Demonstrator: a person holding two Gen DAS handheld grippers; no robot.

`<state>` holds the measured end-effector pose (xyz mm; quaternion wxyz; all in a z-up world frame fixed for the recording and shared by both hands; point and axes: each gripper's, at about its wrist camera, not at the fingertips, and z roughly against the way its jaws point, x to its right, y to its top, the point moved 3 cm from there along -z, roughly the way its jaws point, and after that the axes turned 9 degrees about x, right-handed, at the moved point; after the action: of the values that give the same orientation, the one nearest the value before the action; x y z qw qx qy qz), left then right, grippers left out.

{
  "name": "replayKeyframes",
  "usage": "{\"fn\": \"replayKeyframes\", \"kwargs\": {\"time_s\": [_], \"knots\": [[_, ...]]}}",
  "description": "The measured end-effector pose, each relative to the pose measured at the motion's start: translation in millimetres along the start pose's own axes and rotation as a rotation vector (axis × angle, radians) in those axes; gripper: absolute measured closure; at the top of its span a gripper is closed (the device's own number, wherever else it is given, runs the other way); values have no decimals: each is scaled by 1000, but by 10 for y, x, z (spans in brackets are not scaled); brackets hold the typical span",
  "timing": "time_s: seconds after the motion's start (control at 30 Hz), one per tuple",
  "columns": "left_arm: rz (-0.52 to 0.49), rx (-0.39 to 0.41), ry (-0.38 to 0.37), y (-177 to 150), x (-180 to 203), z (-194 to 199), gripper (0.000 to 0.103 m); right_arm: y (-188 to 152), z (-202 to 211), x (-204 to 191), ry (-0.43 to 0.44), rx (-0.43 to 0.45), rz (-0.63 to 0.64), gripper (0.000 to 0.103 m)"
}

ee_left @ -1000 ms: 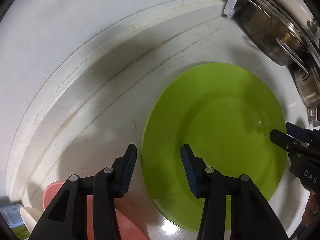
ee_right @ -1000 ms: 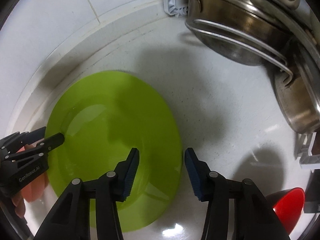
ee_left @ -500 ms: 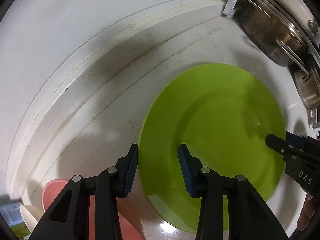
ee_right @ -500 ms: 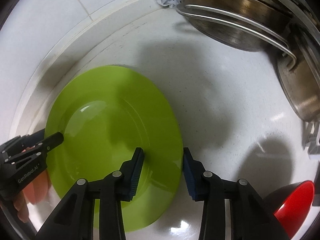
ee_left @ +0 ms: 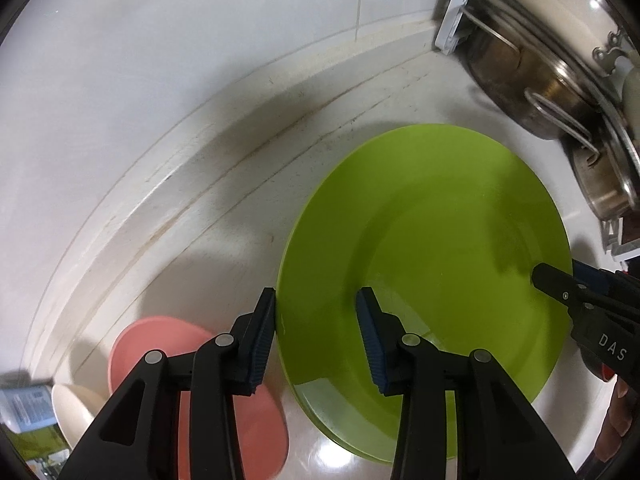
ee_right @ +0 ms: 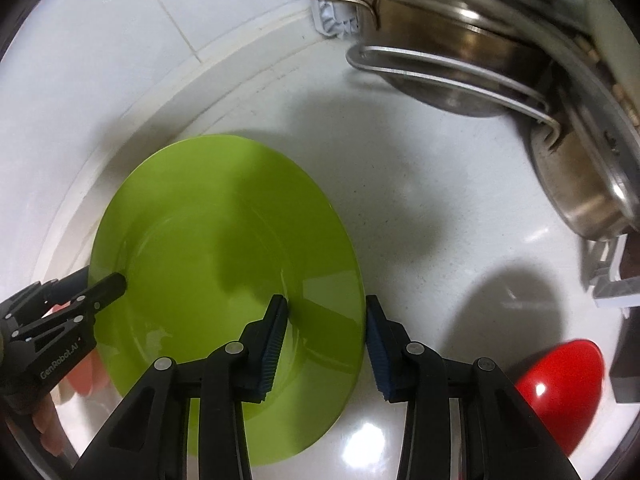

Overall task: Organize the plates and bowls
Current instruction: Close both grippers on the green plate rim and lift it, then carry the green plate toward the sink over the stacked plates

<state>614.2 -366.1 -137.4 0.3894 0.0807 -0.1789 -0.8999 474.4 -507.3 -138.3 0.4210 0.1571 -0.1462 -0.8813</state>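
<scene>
While lying flat on white table (ee_left: 224, 208), green plate (ee_left: 424, 264) sits between both tools, backsplash just behind, steel pots in rack (ee_right: 460, 64) off to right. Looks like a second green rim underneath at near edge, so poss. a stack of two; can't confirm.

Left tool (ee_left: 316, 340): released, pads spread, straddling plate's left rim w/ one pad outside the edge, other over the plate face. Not clamped yet.

Right tool (ee_right: 324, 344): likewise released, straddling right rim, one pad over plate, one outside on table side.

Key relation: rim runs lengthwise through each gap, plate lying inward from both tools, opposite edges. Neither nearer; both equally placed. Next prob. needs pads closing across rim on both sides, then level lift.

Pink bowl (ee_left: 192, 392) beside plate's left edge under left tool, cream dish (ee_left: 76, 412) beyond it. Red bowl (ee_right: 560, 388) well apart, right.
</scene>
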Motion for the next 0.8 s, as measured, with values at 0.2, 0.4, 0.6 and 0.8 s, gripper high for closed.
{"fn": "replayKeyframes", "kwargs": {"time_s": [0.2,0.4,0.6,0.8], "knots": [[81,54,15,-180,-164,394,63,-102,313,-178,7,52,50,63],[152,98,32,-526,-407,762,64,-277,635,-419,26,104,113,63],[245,122,56,-999,-754,1071,64,-549,801,-814,49,136,203,63],[350,133,89,-1551,-1083,1316,64,-949,930,-1259,84,156,291,63]]}}
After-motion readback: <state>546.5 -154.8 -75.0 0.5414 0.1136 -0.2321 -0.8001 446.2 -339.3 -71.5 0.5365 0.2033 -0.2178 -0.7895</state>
